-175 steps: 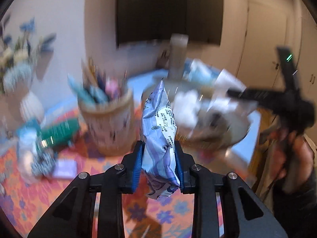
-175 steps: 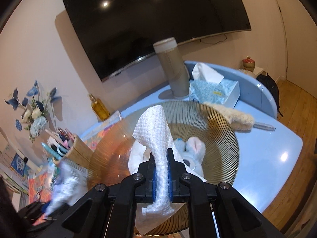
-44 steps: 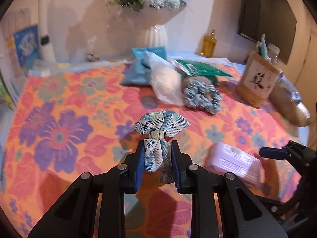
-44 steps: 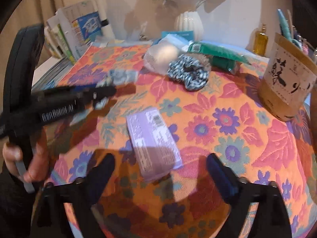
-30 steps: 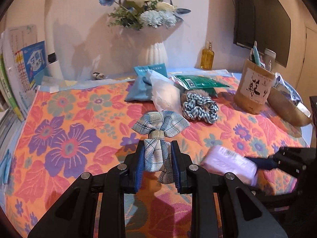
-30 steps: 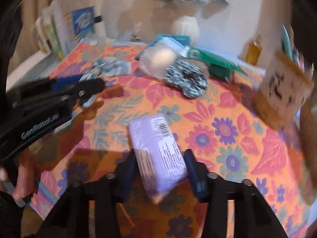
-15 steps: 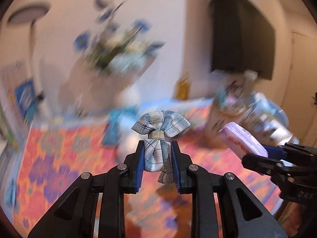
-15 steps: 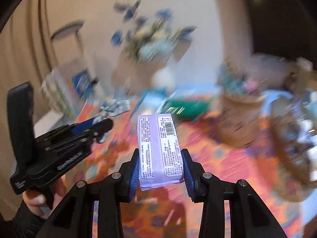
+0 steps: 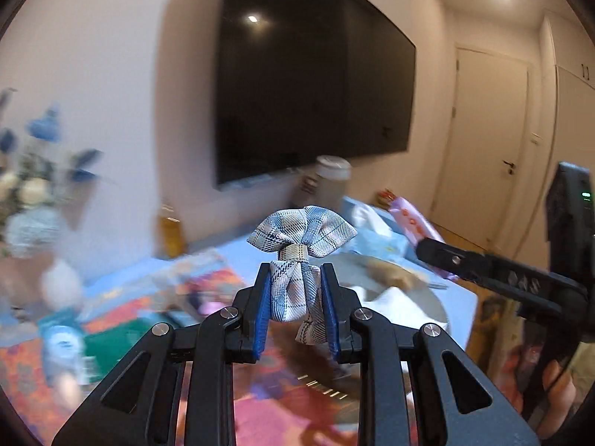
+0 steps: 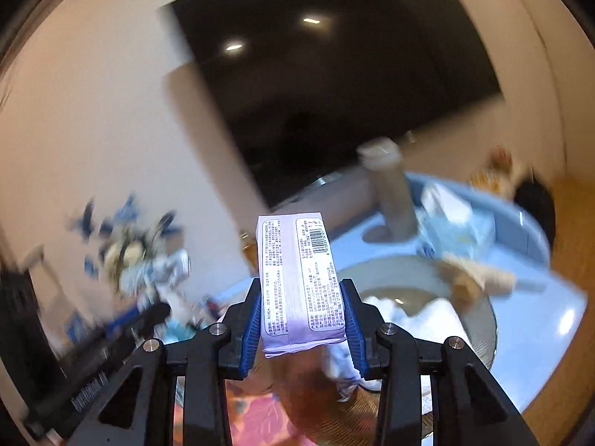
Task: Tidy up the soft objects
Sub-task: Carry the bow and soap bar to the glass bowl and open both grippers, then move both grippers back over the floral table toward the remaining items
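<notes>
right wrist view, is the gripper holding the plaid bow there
No, the right gripper is shut on a purple packet with printed text and a barcode; no bow sits between its fingers.

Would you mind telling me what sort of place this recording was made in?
Most likely a home living room: a large wall-mounted television, a closed interior door, and a vase of flowers beside the cluttered table.

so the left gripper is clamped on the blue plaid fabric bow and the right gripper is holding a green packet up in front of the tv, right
Not quite. The colour is wrong: the right gripper is shut on a pale purple plastic-wrapped packet with printed text and a barcode, not a green one, as the right wrist view shows. The rest holds: the left gripper is clamped on the blue plaid fabric bow, and the black wall-mounted TV screen is behind the packet.
</notes>
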Motion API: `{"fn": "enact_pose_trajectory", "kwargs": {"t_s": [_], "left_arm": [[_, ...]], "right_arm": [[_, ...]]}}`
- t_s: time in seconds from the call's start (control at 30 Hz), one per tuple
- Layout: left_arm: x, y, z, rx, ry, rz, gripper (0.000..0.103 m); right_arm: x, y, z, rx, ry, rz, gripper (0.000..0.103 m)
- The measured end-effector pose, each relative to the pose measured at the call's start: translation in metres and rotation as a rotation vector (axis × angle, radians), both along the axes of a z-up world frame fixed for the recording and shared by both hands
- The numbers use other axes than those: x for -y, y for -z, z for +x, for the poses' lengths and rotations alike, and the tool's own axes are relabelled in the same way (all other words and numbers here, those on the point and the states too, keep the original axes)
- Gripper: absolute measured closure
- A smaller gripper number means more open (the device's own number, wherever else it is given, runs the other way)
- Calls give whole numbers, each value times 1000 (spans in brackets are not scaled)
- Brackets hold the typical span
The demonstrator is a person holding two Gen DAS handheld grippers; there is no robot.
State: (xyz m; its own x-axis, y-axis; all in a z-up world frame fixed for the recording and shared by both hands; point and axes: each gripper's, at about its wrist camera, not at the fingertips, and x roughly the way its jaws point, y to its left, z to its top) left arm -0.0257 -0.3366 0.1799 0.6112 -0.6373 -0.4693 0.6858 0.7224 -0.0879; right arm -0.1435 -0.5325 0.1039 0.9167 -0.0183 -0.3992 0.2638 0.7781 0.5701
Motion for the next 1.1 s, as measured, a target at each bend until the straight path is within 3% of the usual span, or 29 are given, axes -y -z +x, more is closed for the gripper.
{"fn": "enact_pose_trajectory", "kwargs": {"t_s": [0.17, 0.23, 0.27, 0.3, 0.33, 0.37, 0.4, 0.6, 0.73, 0.83, 0.93, 1.07, 1.1], "left_arm": [[48, 31, 11, -89, 84, 18, 81], [57, 40, 13, -97, 83, 38, 76], [63, 46, 16, -111, 77, 47, 71], [67, 52, 19, -138, 86, 44, 57], [70, 59, 23, -181, 114, 43, 33], [71, 65, 25, -214, 131, 50, 20], [67, 70, 24, -223, 140, 42, 14], [18, 63, 2, -208, 150, -5, 14], [-23, 43, -18, -148, 111, -11, 13], [-61, 26, -30, -120, 77, -27, 13], [-114, 11, -43, -94, 74, -78, 11], [-210, -11, -62, -17, -153, -146, 3], [-228, -13, -65, -6, -198, -167, 0]], "right_arm": [[37, 33, 9, -93, 84, 79, 64], [46, 43, 12, -123, 112, 83, 63], [50, 46, 15, -132, 118, 84, 57], [53, 51, 19, -156, 117, 93, 35], [56, 56, 19, -179, 111, 108, 24], [58, 60, 19, -186, 106, 121, 17], [59, 63, 19, -186, 95, 136, 17], [50, 52, -10, -165, 122, 84, 17], [20, 29, -21, -123, 108, -18, 17], [-17, 8, -23, -79, 13, -83, 17], [-73, -16, -24, -21, -121, -213, 17], [-144, -27, -25, 49, -288, -298, 16], [-163, -26, -21, 54, -347, -305, 11]]}}
